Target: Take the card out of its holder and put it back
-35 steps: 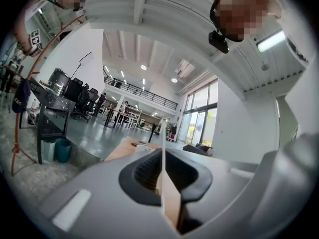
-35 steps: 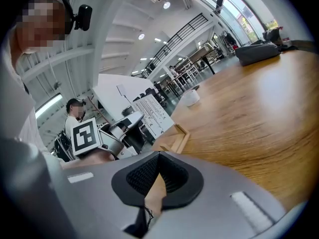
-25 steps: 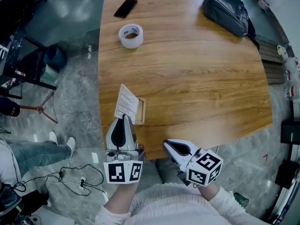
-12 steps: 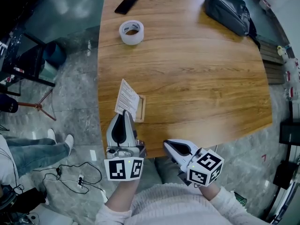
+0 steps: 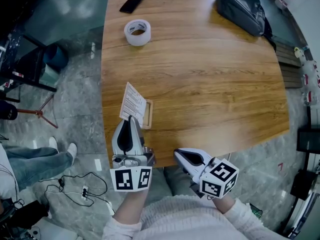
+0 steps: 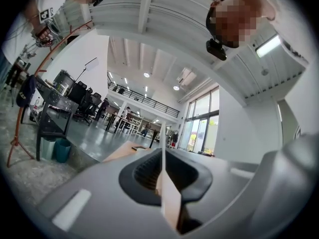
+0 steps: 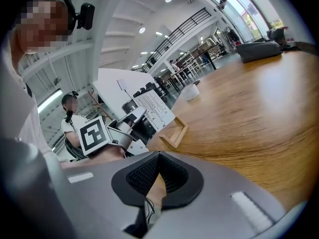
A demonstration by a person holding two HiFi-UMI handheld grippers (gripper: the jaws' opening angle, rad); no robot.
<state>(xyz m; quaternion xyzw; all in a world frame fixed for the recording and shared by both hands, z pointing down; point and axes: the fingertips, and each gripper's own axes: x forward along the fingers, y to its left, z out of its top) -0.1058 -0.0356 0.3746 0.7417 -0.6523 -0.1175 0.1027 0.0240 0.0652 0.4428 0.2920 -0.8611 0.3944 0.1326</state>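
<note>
At the near left edge of the table [image 5: 210, 84], the card [image 5: 133, 103] is tilted just over its wooden holder [image 5: 148, 115]. My left claw [image 5: 130, 119] is clamped on the card's near edge, jaws almost together with it edge-on between them. My right claw [image 5: 179, 155] hangs off the table's near side, jaws fully together and empty. Far across sit a tape roll [image 5: 137, 32], a phone [image 5: 132, 3] and a bag [image 5: 240, 9].

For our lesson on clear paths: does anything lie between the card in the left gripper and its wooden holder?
Nothing visible does. The left gripper holds the card right beside the holder; the tape roll, phone and bag lie far up the table.
</note>
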